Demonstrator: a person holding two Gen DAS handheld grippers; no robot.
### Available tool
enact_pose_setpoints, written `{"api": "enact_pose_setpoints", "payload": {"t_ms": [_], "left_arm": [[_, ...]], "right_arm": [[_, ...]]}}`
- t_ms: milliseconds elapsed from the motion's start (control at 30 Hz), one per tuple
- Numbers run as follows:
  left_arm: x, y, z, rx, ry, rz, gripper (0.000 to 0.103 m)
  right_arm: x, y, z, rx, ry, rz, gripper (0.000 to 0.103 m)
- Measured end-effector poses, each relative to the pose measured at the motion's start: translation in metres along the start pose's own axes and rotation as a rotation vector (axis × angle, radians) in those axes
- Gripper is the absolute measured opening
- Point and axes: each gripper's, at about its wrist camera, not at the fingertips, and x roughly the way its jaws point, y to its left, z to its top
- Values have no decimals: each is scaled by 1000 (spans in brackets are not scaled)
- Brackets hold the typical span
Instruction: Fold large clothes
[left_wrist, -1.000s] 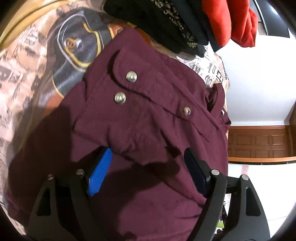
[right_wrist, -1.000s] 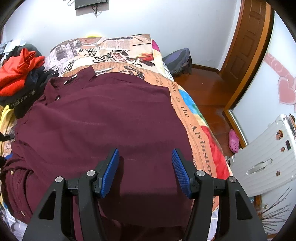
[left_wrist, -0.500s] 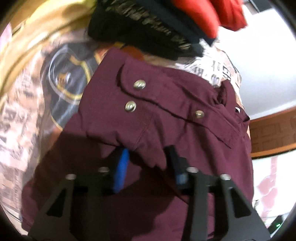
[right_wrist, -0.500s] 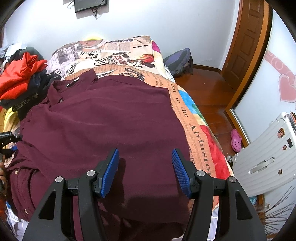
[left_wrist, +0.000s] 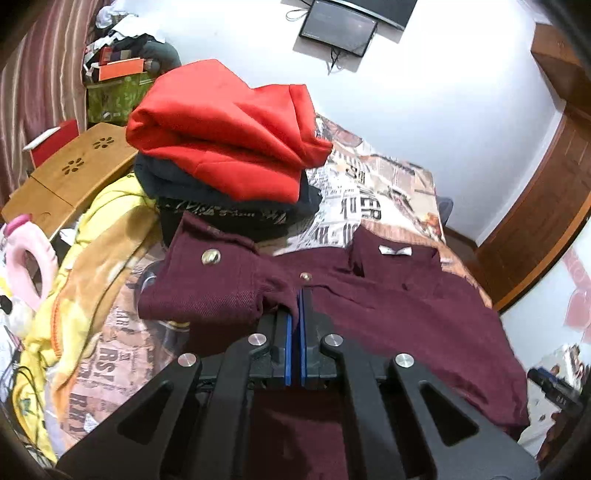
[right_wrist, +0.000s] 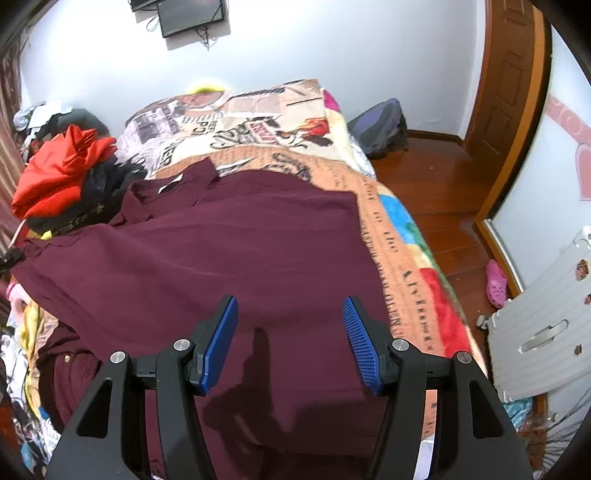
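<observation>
A large maroon shirt (right_wrist: 229, 258) lies spread over the bed, collar toward the far wall. My left gripper (left_wrist: 300, 295) is shut on a pinch of the shirt's sleeve, its blue pads pressed together with the cloth between their tips. The cuff (left_wrist: 207, 284) with its metal snap buttons is lifted off the bed and droops to the left of the jaws. In the right wrist view my right gripper (right_wrist: 290, 321) hovers open over the shirt's lower body, nothing between its fingers.
A pile of folded clothes topped by a red garment (left_wrist: 221, 147) sits just beyond the cuff. A yellow blanket (left_wrist: 99, 236) and a wooden lap table (left_wrist: 70, 177) lie left. The bed's printed cover (right_wrist: 406, 266) drops to a wood floor with a white suitcase (right_wrist: 546, 321) and a backpack (right_wrist: 384, 125).
My left gripper closed on a fold of the sleeve, then rose and rolled, lifting the cuff off the bed. The right gripper stayed open in place.
</observation>
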Motion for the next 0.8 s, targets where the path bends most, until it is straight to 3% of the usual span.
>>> {"api": "enact_pose_setpoints", "payload": {"t_ms": [167,367,533,800], "left_arm": [[25,14,-33,39,132,84,9],[57,33,-82,31,316,68,17],[56,30,-100,70,357,52,22],[41,30,-88,96,388,41,31]], "right_arm": [[12,8,-8,-26,52,5,55],[21,5,-16,-9,101,11,55],[20,4,-12,-5,100,18,55],[17,-1,-1,2,72,10,55]]}}
